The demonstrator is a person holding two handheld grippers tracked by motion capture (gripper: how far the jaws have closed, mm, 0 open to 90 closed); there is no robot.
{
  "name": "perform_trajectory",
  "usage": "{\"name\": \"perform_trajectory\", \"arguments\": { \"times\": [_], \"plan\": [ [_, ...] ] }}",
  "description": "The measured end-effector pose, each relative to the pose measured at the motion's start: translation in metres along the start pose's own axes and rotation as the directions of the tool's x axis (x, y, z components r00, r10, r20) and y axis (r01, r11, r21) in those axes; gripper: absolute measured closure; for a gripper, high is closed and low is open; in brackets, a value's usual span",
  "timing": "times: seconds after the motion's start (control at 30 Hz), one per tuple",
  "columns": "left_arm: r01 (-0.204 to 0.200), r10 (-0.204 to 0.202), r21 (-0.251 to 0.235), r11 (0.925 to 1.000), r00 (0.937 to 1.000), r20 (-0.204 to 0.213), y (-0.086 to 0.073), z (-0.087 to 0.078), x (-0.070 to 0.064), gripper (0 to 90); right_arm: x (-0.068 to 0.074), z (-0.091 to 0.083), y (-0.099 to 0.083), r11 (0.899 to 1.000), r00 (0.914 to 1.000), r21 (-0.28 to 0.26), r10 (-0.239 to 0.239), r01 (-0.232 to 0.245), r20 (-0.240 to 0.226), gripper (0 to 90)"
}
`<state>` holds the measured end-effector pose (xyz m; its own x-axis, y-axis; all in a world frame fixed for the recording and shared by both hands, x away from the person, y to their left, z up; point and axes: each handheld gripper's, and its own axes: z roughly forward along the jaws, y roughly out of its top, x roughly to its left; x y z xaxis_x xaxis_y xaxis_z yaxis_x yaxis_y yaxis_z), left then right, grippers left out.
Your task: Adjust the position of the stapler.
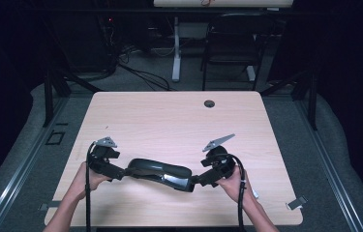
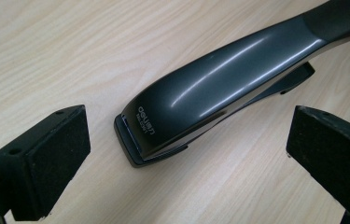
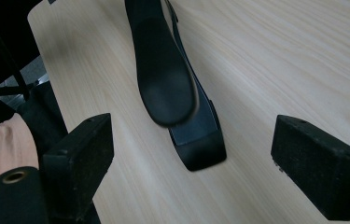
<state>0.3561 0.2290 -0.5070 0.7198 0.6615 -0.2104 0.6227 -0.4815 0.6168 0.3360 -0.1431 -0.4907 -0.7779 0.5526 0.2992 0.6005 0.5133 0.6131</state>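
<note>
Your left hand-held gripper (image 1: 121,172) sits near the left front of the surface (image 1: 169,121), its jaws spread wide on either side of the stapler's nose without touching it. In the left gripper view the two black pads (image 2: 53,158) stand well apart, with bare wood between each pad and the stapler (image 2: 219,88), so this hand-held gripper holds nothing.

The stapler (image 1: 160,173) lies flat on the surface between your two hands, close to the front edge. Its long axis runs roughly left to right across the surface, dropping slightly toward you at the right end. The printed nose points at your left hand-held gripper; the rounded rear end points at your right one.

Your right hand-held gripper (image 1: 199,180) is just beside that rear end. In the right gripper view its pads (image 3: 81,158) are also wide open, flanking the stapler's heel (image 3: 182,112) with clear gaps on both sides, gripping nothing.
</note>
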Motion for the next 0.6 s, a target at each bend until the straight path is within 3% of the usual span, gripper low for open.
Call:
{"name": "perform_trajectory", "arguments": {
  "times": [0.1, 0.27, 0.47, 0.6],
  "plan": [
    [0.004, -0.004, 0.006, 1.0, 0.9998, -0.021, 0.0, 0.003, 0.002, 0.0, 0.008, 0.018, 0.007, 0.997, 0.9986, 0.064, -0.052, 0.052, -0.01, 20.2],
    [0.005, -0.005, -0.006, 1.0, 0.9995, -0.03, 0.001, 0.004, 0.003, 0.0, 0.015, 0.027, 0.014, 0.995, 0.997, 0.061, -0.077, 0.076, 0.007, 28.6],
    [-0.002, 0.002, 0.0, 1.0, 0.9996, -0.029, 0.001, 0.007, 0.001, 0.0, 0.021, 0.033, 0.016, 0.994, 0.9935, 0.076, -0.088, 0.082, 0.073, 51.5],
    [-0.007, 0.008, 0.007, 0.9999, 0.9995, -0.03, 0.002, 0.008, 0.0, 0.0, 0.021, 0.033, 0.015, 0.991, 0.9908, 0.078, -0.117, 0.111, 0.069, 52.7]
  ]
}}
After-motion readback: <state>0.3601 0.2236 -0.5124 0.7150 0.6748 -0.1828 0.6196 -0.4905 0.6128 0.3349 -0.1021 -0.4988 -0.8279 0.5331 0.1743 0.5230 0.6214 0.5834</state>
